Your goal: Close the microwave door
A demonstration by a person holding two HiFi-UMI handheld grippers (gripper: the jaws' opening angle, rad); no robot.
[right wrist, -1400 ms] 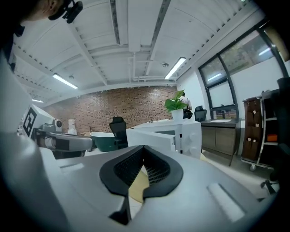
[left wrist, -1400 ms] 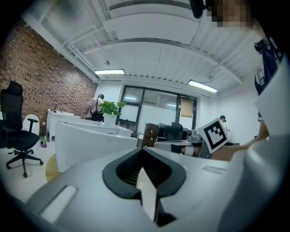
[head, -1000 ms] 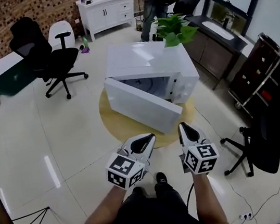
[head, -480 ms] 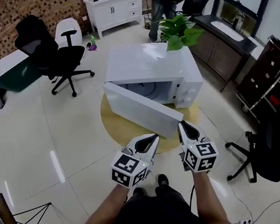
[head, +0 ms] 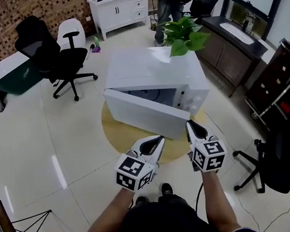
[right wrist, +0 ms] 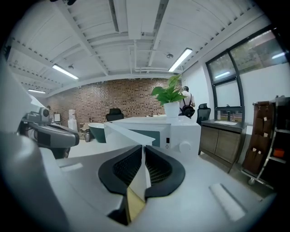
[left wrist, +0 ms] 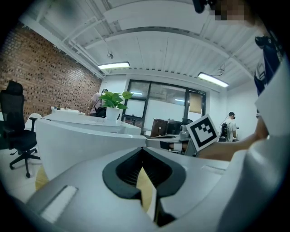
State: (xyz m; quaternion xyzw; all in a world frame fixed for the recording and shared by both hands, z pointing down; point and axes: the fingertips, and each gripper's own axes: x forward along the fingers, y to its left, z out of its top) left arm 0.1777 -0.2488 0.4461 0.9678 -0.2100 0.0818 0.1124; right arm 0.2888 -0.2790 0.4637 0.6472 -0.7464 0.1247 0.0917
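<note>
The left gripper (head: 155, 141) and right gripper (head: 191, 126) each had fingers pressed together on nothing, probably so the blunt tips could push. The microwave door (head: 147, 112) stood open just ahead of the fingers, nearest the right pair.

Both grippers are held out in front of the body, side by side and apart. The left gripper (head: 157, 140) is angled inward, toward the right one, while the right gripper (head: 189, 125) is pointed almost straight ahead. In each gripper view the jaws are seen pressed together, with nothing between them. A marker cube is carried at the rear of each gripper: the left cube (head: 135, 173) is turned on a corner, the right cube (head: 210, 155) is set squarer. The left forearm (head: 108, 224) and right forearm (head: 215, 205) are bare and stretched forward from the torso.
</note>
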